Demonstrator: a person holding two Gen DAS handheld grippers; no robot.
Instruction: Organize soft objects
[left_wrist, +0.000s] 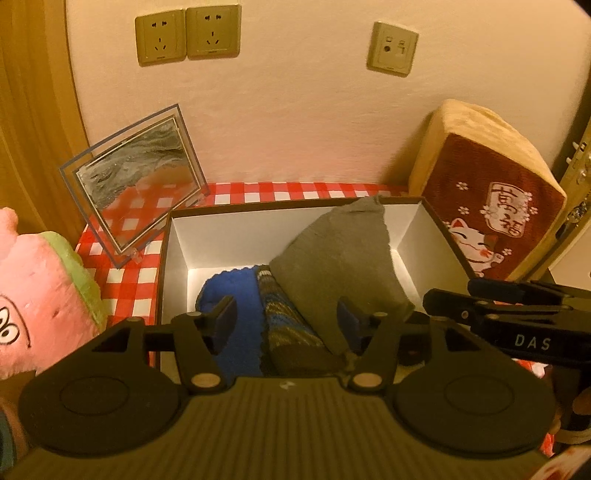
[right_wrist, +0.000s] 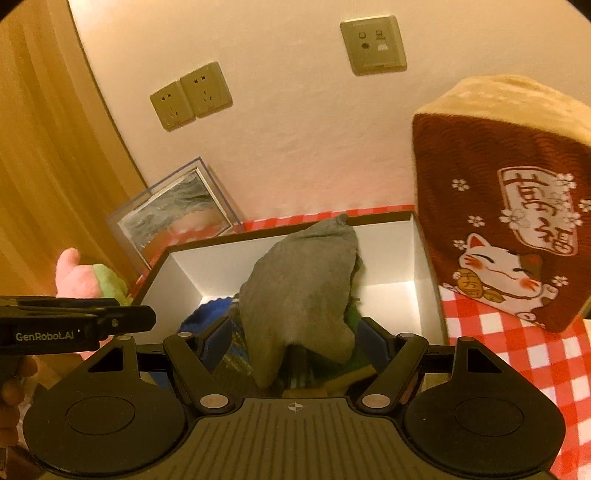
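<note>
An open box (left_wrist: 164, 266) (right_wrist: 424, 258) with white walls stands on the checked cloth. Inside it lie a blue fuzzy cloth (left_wrist: 243, 332), a striped knitted sock (left_wrist: 284, 317) and a grey cloth (left_wrist: 340, 258) (right_wrist: 303, 280) that leans up against the back wall. My left gripper (left_wrist: 286, 310) (right_wrist: 151, 319) hovers open over the box's near edge, its pads clear of the blue cloth and sock below. My right gripper (right_wrist: 295, 334) (left_wrist: 428, 299) is open too. The grey cloth's lower end lies between its fingers, which do not press on it.
A pink and green watermelon plush (left_wrist: 44, 288) (right_wrist: 96, 280) sits left of the box. A red lucky-cat cushion (left_wrist: 491, 199) (right_wrist: 509, 229) stands at its right. A glass sand picture (left_wrist: 136, 177) (right_wrist: 177, 214) leans behind, near the wall with its sockets.
</note>
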